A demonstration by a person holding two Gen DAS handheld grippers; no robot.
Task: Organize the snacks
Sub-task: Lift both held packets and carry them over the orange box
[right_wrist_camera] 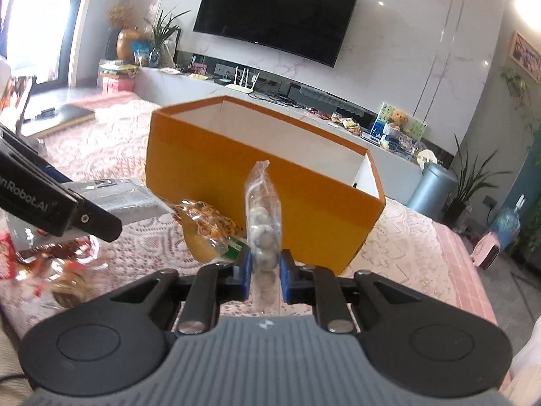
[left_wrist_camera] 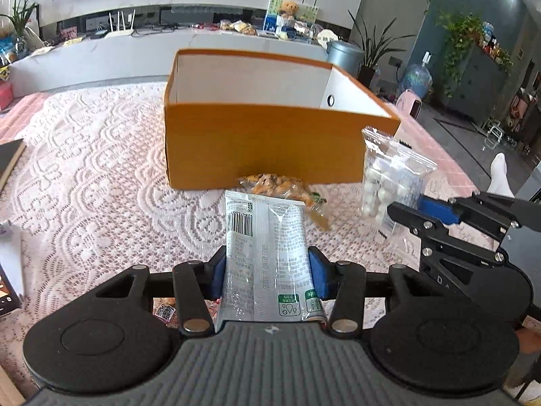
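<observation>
Now both grippers hold snacks just short of the open orange box [left_wrist_camera: 270,142] on the lace-covered table [left_wrist_camera: 101,176], presumably for dropping in. Left gripper [left_wrist_camera: 267,270]: jaws half-open, clamping a silver packet [left_wrist_camera: 263,237]. Right gripper [right_wrist_camera: 265,275]: jaws nearly closed, pinching a clear bag of white balls [right_wrist_camera: 263,223]. A nut bag [left_wrist_camera: 280,186] lies against the box's front wall.

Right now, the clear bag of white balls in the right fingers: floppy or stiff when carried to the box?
Probably floppy: the clear bag is thin film, and its empty top crinkles above the balls. The round balls look loose, so they may shift and make it swing. Likely light; the right gripper holds it up by a narrow pinch near its lower end without visible sag.
</observation>
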